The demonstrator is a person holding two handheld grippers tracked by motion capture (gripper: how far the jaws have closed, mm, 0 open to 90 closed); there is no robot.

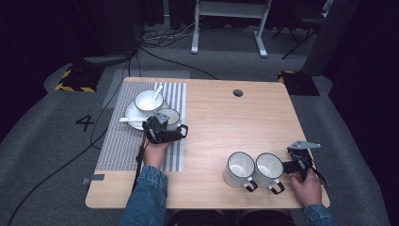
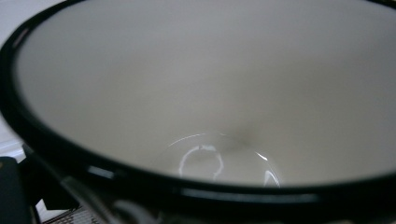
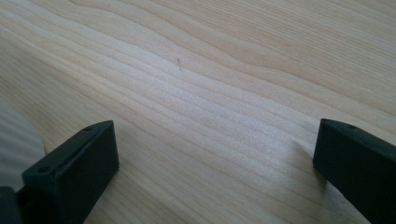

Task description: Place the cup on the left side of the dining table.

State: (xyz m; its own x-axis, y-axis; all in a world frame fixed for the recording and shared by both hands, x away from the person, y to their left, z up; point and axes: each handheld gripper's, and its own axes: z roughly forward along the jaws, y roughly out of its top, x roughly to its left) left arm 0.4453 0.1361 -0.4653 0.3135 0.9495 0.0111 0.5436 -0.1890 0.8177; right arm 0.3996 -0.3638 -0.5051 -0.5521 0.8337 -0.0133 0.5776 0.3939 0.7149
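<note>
White enamel with a black rim crowds our left gripper (image 1: 164,128) view: a mug (image 1: 170,117) sits against it on the striped mat (image 1: 123,146), beside the plate (image 1: 133,117) and bowl (image 1: 148,100). Whether its jaws grip the mug we cannot tell. Our right gripper (image 3: 215,154) stands wide open and empty over the wooden surface (image 1: 221,122), just beside two mugs (image 1: 254,169). We judge this a mug pickup; next comes a steady lift.

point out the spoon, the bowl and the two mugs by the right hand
spoon (image 1: 155,93), high view, on its handle
bowl (image 1: 143,100), high view, on its inner wall
left mug (image 1: 240,165), high view, on its inside
right mug (image 1: 268,165), high view, on its inside
</note>
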